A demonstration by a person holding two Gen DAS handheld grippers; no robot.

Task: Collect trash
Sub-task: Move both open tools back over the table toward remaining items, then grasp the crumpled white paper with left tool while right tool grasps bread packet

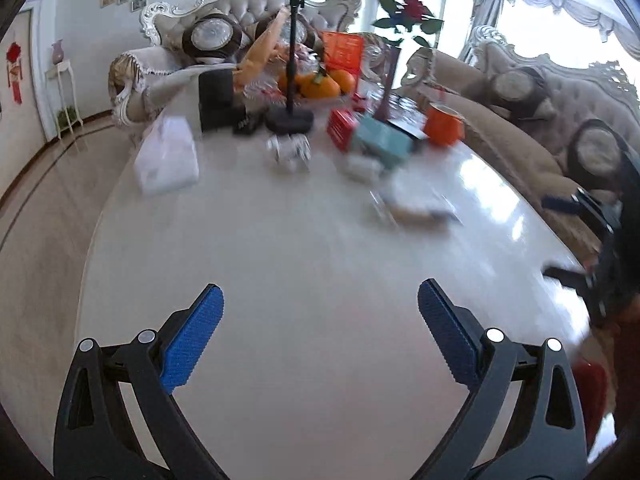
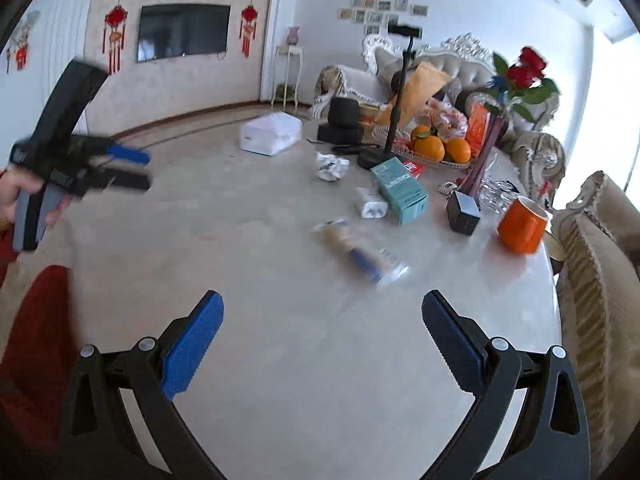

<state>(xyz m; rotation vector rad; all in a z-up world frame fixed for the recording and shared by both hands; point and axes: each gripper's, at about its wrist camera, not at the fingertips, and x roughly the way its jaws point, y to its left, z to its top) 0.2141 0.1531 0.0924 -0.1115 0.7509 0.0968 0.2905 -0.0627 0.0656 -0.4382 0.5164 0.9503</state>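
A crumpled paper ball (image 2: 332, 166) (image 1: 290, 148) lies on the white table (image 2: 280, 320) near the tripod base. A long clear snack wrapper (image 2: 362, 254) (image 1: 416, 204) lies mid-table. A small white packet (image 2: 372, 203) sits beside a teal box (image 2: 400, 192) (image 1: 382, 140). My left gripper (image 1: 320, 332) is open and empty above the near table; it also shows in the right wrist view (image 2: 140, 170). My right gripper (image 2: 322, 336) is open and empty, short of the wrapper; it shows at the right edge of the left wrist view (image 1: 560, 236).
An orange mug (image 2: 522, 226), a black box (image 2: 464, 214), a vase of roses (image 2: 486, 148), a fruit bowl with oranges (image 2: 436, 148), a black tripod (image 2: 394, 120) and a white tissue pack (image 2: 270, 134) stand at the far side. Sofas (image 2: 600, 280) border the table's right.
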